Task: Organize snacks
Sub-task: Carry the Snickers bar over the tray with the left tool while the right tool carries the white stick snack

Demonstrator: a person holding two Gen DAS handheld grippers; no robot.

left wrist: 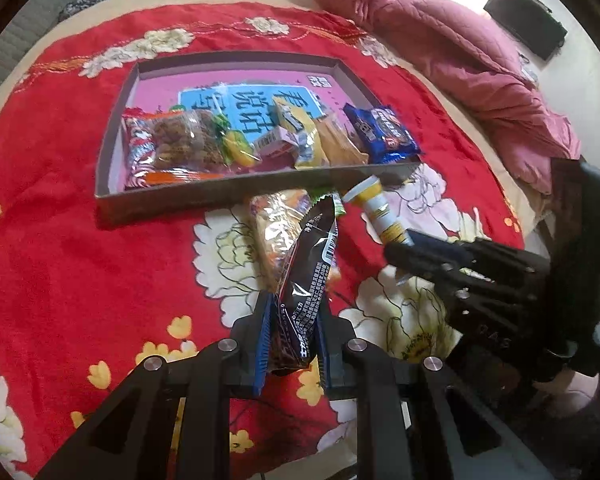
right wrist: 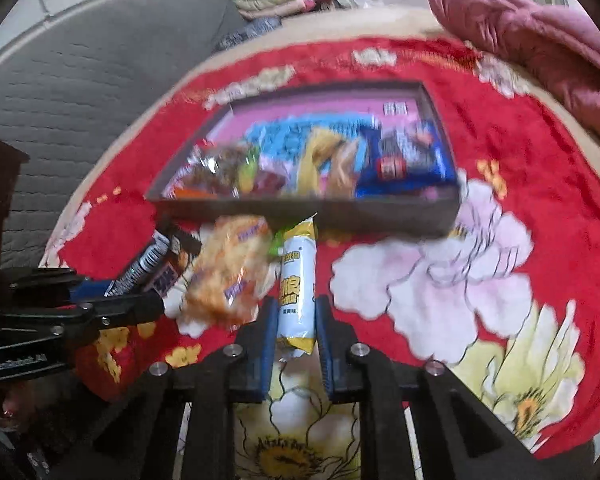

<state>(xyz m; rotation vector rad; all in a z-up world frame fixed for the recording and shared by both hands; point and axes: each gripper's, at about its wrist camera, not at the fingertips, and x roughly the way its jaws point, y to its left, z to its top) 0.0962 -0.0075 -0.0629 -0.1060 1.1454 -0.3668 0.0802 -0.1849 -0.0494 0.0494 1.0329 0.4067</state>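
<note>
Okay, your left claw [left wrist: 290,320] is clamped on a glossy black foil snack bar [left wrist: 306,276] with white print, its crinkled wrapper pinched between the ribbed blue pads and tilted up toward the box. Your right claw [right wrist: 296,320] is squeezed onto a slim white-and-yellow snack pack [right wrist: 296,288], roughly tube-shaped with a crimped end, held just off the blanket. A clear crackly bag of orange-tinted snacks [left wrist: 276,224] lies flat on the plush red floral blanket [left wrist: 100,272], between your claws and touching the box's near wall. The shallow rectangular cardboard box [left wrist: 228,196], pink inside, holds a transparent nut bag [left wrist: 180,140], a yellow pouch [left wrist: 316,140] and a shiny blue cookie pack [left wrist: 384,132]. A puffy pink quilt [left wrist: 440,40] is bunched at the bed's far right.
</note>
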